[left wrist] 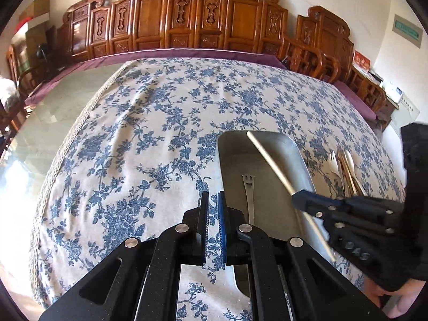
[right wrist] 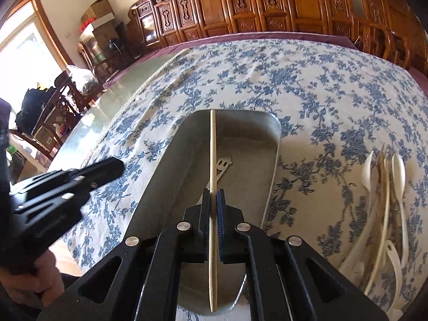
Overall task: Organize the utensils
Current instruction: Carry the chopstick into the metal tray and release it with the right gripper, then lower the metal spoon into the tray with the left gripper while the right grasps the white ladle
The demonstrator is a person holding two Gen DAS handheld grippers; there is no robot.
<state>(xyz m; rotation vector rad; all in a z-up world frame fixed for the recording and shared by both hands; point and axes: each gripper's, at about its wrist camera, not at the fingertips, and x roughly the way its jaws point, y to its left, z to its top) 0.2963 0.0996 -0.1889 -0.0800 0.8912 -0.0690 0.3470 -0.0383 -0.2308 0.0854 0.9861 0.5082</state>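
Chopstick (right wrist: 212, 160): pale wooden stick, clamped between the pads of the right gripper (right wrist: 213, 195); it runs forward over the tray and back past the pads toward the camera. In the left wrist view it slants across the tray's right half (left wrist: 270, 160).
Right gripper: jaws pressed together on the chopstick, nothing else between them; poised above the tray's near half. In the left wrist view its blue-tipped fingers reach in from the right (left wrist: 299, 199).
Left gripper (left wrist: 213, 200): jaws drawn together, only a thin gap of cloth showing between the pads, nothing held; sits over the tablecloth just off the tray's left rim. In the right wrist view it lies at the left, over the cloth (right wrist: 112, 165).
Tray (right wrist: 272, 139): shallow metal, rounded corners, long axis running away from the person, on the tablecloth toward the table's near edge.
Metal utensil (left wrist: 248, 184): flat piece with a cut-out smiling face at its end, lying on the tray floor, partly under the chopstick in the right wrist view.
Loose pile (right wrist: 388, 187): white plastic spoons and forks mixed with wooden sticks, on the cloth to the right of the tray, apart from it.
Tablecloth (left wrist: 133, 133): white with blue flowers; bare glass table (left wrist: 67, 112) shows beyond its left edge.
Background: carved wooden chairs (left wrist: 187, 18) along the far edge.
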